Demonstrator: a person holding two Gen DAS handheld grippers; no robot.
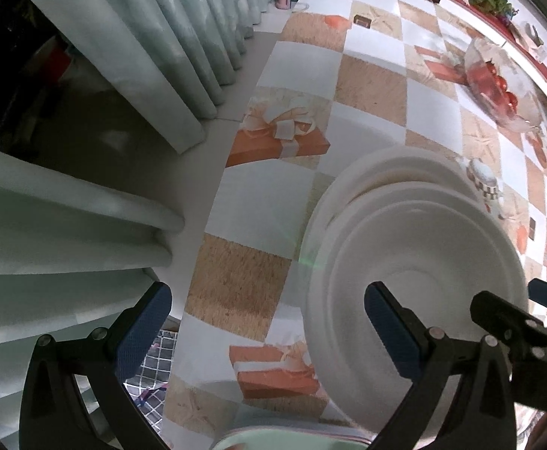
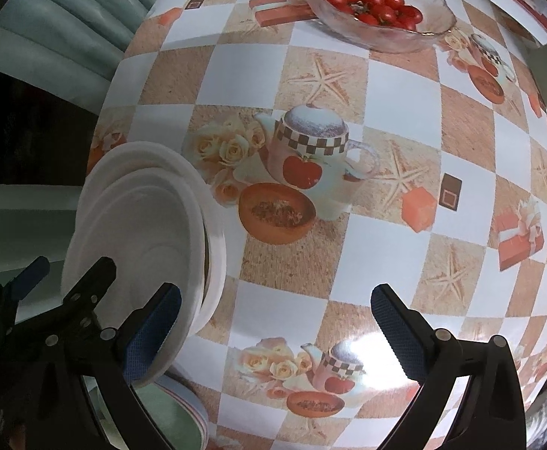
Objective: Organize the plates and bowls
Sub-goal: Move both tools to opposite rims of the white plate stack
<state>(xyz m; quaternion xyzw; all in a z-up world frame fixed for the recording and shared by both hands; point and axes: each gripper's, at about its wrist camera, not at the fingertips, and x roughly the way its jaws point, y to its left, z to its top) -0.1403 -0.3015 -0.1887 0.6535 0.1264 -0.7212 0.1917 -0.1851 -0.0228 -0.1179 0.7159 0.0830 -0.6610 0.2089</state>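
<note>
A: Start at the left edge of the tabletop (image 1: 258, 202). What's there?

B: The stack of white plates (image 1: 415, 247) sits near that edge, curtain (image 1: 131, 48) just beyond. The top plate lies off-centre on the wider ones beneath, so the pile looks loosely nested. At the near edge, just in front of the stack, a pale green bowl (image 1: 273, 440) with a striped rim peeks in.

A: And the left hand-held gripper (image 1: 269, 330)?

B: Wide open, gripping nothing. One blue pad hangs off the tabletop's left edge, the other over the top plate. It looks down and forward over the stack.

A: The right one?

B: The right hand-held gripper (image 2: 277, 333) is also spread wide and empty. Its left pad overlaps the plates' (image 2: 142, 225) near rim, though I can't tell whether it touches; its right pad is over bare cloth. It is just beside the left gripper (image 2: 67, 292), whose jaws show in the right wrist view.

A: So which step?

B: I'd judge stacking: plates gathered, the green bowl (image 2: 176, 412) not yet sorted. Next likely calls for squaring the top plate or picking up the bowl by its rim, closing on a thin edge without nudging the pile toward the left edge.

A: Further right?

B: A glass bowl of cherry tomatoes (image 2: 378, 3) near the far edge, well apart.
</note>
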